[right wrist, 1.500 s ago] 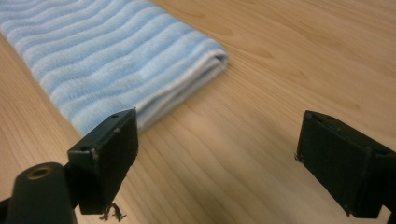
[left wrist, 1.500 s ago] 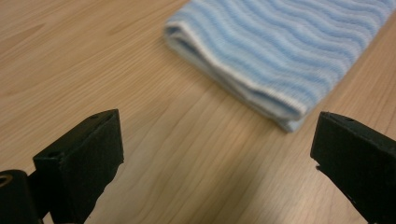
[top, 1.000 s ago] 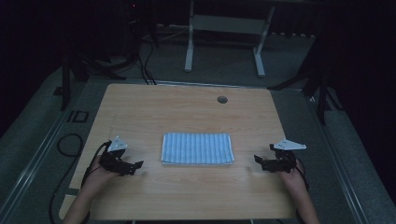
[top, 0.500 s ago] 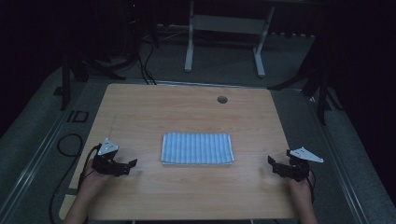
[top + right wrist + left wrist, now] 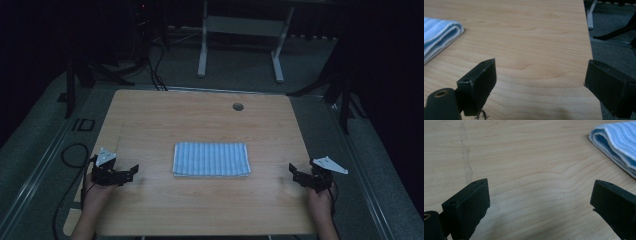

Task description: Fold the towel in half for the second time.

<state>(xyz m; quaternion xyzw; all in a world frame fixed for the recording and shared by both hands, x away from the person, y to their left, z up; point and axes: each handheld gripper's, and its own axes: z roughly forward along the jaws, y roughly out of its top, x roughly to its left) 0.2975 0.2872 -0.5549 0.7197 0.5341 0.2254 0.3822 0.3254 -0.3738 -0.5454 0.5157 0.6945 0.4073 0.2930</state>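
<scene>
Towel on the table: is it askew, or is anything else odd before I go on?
Nothing stands out. The folded towel lies flat and square to the table edges, its layers neatly stacked. Both the left gripper and the right gripper are open, apart from it. A faint scuff line marks the wood, only wear.

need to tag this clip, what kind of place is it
Probably a lab or recording studio, not a home: a lone wooden table with a folded blue towel, trailing floor cables, and dark surroundings with stand legs.

Towel [image 5: 211, 159]: middle of the desk [image 5: 200, 120]
Left hand-held gripper [image 5: 131, 173]: 9 o'clock of towel
Right hand-held gripper [image 5: 295, 174]: 3 o'clock of towel
</scene>
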